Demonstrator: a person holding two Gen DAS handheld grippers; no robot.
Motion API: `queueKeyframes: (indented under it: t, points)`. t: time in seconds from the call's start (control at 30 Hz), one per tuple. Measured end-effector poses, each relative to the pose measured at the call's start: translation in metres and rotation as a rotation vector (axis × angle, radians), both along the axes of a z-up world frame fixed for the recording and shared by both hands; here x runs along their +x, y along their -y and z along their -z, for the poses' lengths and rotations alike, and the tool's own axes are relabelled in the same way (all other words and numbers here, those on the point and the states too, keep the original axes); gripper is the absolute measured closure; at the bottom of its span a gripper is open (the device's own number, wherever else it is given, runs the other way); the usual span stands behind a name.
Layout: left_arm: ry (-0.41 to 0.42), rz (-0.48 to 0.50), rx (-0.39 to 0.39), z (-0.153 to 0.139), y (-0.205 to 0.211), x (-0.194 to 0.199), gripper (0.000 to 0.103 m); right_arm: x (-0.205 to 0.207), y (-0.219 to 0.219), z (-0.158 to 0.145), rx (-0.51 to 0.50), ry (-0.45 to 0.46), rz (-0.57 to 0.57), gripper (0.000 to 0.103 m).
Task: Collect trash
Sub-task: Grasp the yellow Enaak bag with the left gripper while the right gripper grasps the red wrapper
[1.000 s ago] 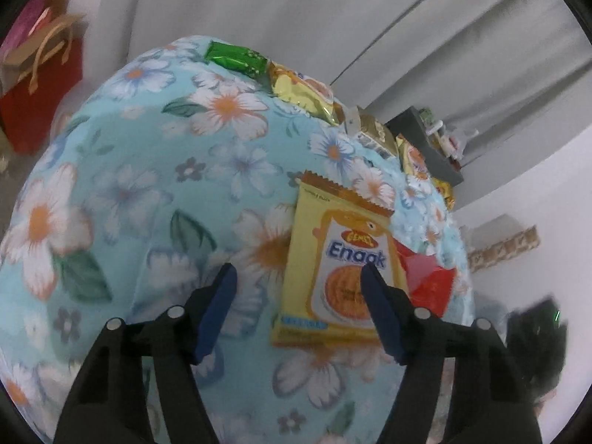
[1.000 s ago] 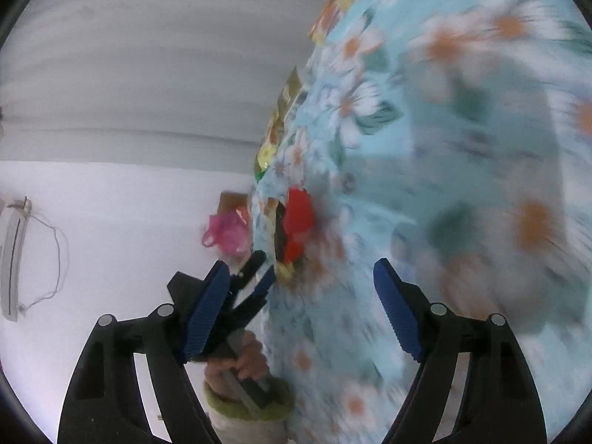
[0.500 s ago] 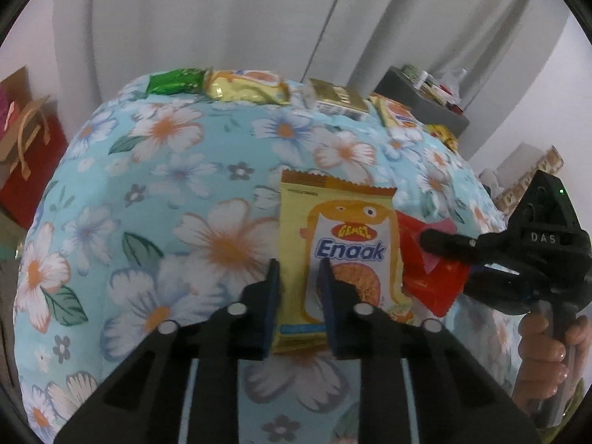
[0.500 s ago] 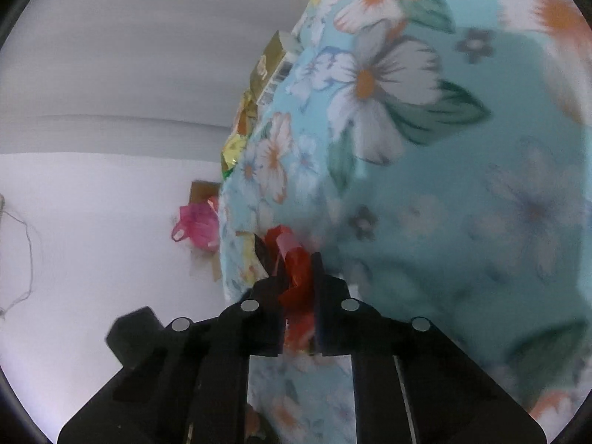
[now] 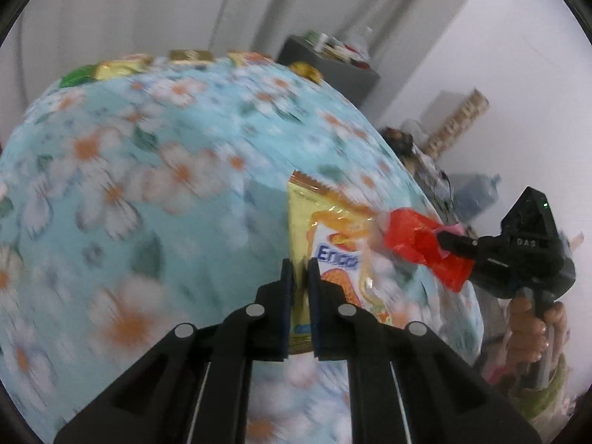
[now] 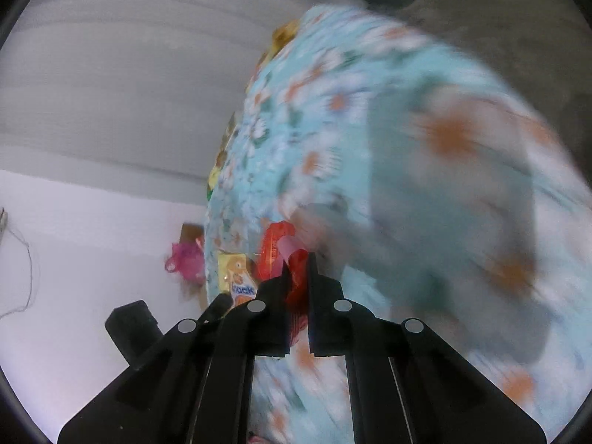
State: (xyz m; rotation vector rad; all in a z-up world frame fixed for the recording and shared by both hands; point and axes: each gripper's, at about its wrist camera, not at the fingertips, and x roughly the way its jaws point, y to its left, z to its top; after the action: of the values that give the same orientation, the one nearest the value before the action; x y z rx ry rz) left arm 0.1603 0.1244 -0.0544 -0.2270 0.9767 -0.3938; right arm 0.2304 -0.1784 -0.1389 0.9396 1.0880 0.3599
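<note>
Lower centre, my left gripper point(image 5: 300, 277) has just closed on the yellow snack packet point(image 5: 333, 259); my right gripper point(image 6: 298, 270) pinches the red wrapper point(image 6: 275, 248), both lifted off the floral tablecloth point(image 5: 148, 185) for disposal.

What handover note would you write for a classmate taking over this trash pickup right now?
Left gripper: has just closed on the yellow wrapper, holding its lower edge.
Right gripper: shut on the red wrapper.
Both wrappers are pinched at the near end of the floral cloth.
Done: two pieces picked.
Left: bin them, then collect the wrappers along the cloth's far edge. No bin is in view.
</note>
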Motion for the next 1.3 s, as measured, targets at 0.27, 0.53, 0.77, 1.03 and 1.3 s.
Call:
queueKeyframes:
  t: [0.27,0.53,0.77,1.03,1.3]
  points:
    - [0.039,0.027,0.196,0.017,0.040,-0.025,0.094,-0.049,0.020,0.013,-0.045,-0.026,0.075,0.084]
    - [0.000,0.042,0.202,0.025,0.047,-0.020,0.071,-0.046,0.022,0.019,0.022,-0.019,0.075,0.066]
    - [0.040,0.041,0.287,0.027,0.060,-0.025,0.070,-0.037,0.009,0.023,-0.033,-0.019,0.062,0.073]
    - [0.112,0.065,0.389,0.025,0.071,-0.032,0.080,-0.041,0.006,0.022,-0.067,-0.020,0.052,0.083]
    - [0.144,0.060,0.416,0.022,0.070,-0.035,0.090,-0.041,0.006,0.026,-0.048,-0.027,0.055,0.090]
